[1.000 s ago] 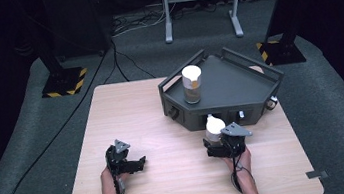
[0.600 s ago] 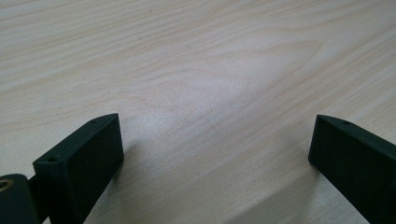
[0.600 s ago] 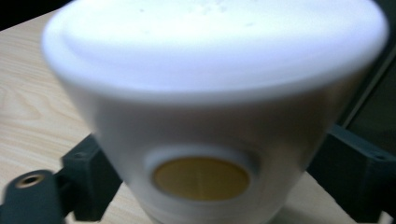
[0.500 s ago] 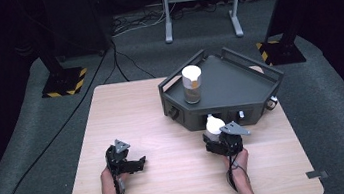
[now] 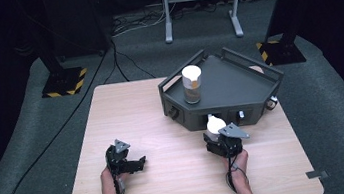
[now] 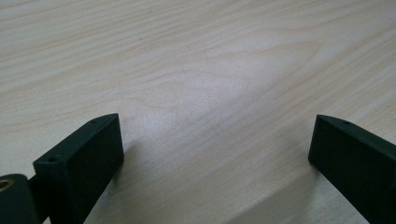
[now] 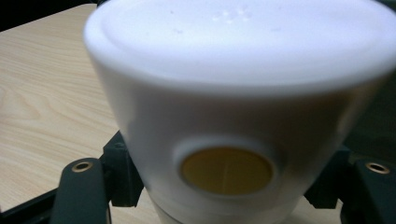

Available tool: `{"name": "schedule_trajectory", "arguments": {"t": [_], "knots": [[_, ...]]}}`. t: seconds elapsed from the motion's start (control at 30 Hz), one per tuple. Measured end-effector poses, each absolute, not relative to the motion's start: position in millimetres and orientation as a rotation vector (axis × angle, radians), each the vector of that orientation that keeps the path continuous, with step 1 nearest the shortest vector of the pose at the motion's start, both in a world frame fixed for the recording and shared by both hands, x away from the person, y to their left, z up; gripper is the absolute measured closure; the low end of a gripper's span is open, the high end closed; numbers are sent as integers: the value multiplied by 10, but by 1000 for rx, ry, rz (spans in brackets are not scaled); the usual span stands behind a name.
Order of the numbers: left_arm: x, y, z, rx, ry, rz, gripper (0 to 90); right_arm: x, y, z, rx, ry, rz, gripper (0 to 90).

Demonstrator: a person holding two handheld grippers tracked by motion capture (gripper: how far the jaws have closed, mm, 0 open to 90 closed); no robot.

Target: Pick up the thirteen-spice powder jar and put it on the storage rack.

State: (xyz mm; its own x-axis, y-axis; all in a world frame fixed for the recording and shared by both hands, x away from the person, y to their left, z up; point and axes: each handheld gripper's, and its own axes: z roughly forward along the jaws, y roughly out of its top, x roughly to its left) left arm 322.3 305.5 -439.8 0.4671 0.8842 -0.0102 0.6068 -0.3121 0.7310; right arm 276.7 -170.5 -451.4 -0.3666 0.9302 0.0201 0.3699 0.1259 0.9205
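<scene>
My right gripper is shut on a white cup with a round yellow mark on its side, held just in front of the dark grey tray. In the right gripper view the white cup sits very close between the jaws. A second cup, white on top and brownish lower down, stands upright on the tray's left part. My left gripper rests low over the wooden table at the front left, open, with bare wood between its jaws.
The tray has raised rails and small knobs on its front wall. Beyond the table are a metal stand, cables on the floor and black posts with yellow-striped bases.
</scene>
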Motion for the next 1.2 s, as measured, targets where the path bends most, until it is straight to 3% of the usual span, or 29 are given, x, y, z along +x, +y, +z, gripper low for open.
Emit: {"name": "schedule_trajectory", "arguments": {"t": [1.2], "knots": [[3222,3052,-4397,2039,1235,526,29,2551,-1981,-4118,1191,1839,1175,295]]}}
